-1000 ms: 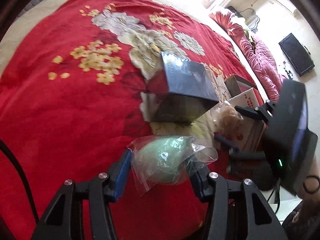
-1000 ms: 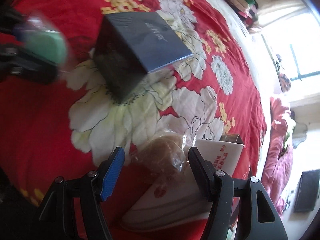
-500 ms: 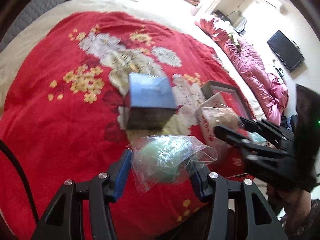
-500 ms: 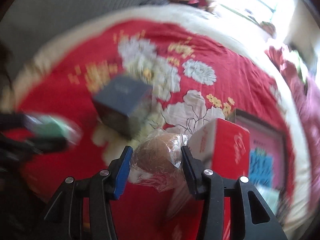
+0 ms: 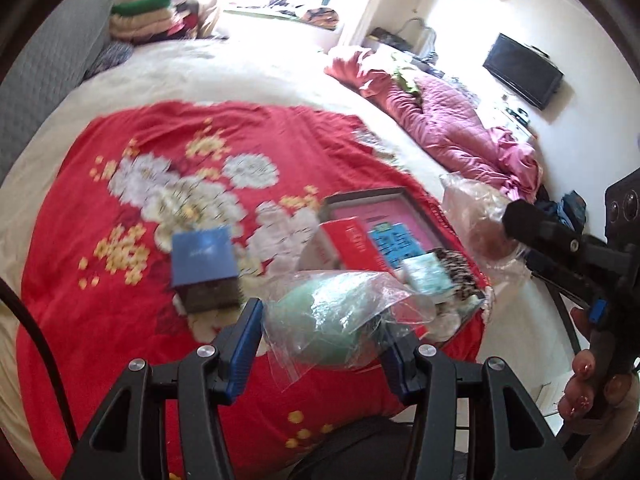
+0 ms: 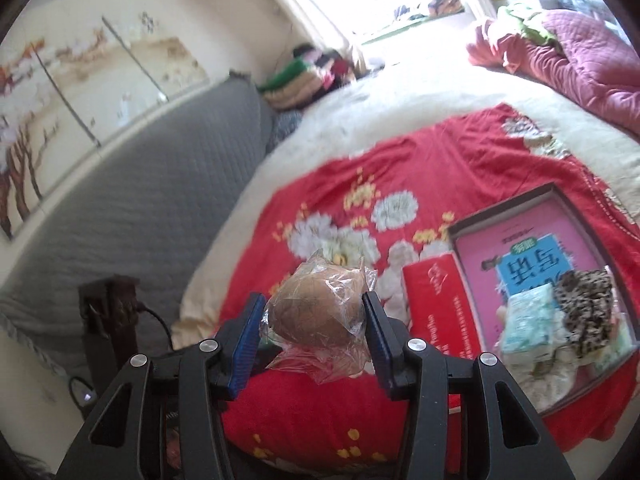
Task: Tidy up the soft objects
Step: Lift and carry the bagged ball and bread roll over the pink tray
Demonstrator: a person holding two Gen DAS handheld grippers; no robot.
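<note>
My left gripper (image 5: 322,330) is shut on a pale green soft thing in a clear plastic bag (image 5: 332,320), held above the red floral blanket (image 5: 132,320). My right gripper (image 6: 314,326) is shut on a brown soft ball in a crinkled clear bag (image 6: 316,312), also lifted above the bed. In the left wrist view that brown bagged ball (image 5: 480,220) hangs at the right, and a hand (image 5: 592,380) holds the right tool. An open shallow box (image 6: 500,205) lies on the blanket at the right. It holds a pink book, a light green packet (image 6: 528,320) and a leopard-print piece (image 6: 584,304).
A blue-lidded dark box (image 5: 202,258) sits mid-blanket and a red carton (image 6: 436,308) leans by the shallow box. A grey quilted headboard (image 6: 140,200) runs along the left. A pink quilt (image 5: 448,128) lies at the back right, with folded clothes (image 5: 148,16) by the window.
Both grippers have risen well above the blanket with their bagged things. The right jaws closed onto the brown ball and the right wrist rolled, so the shallow box now shows.
</note>
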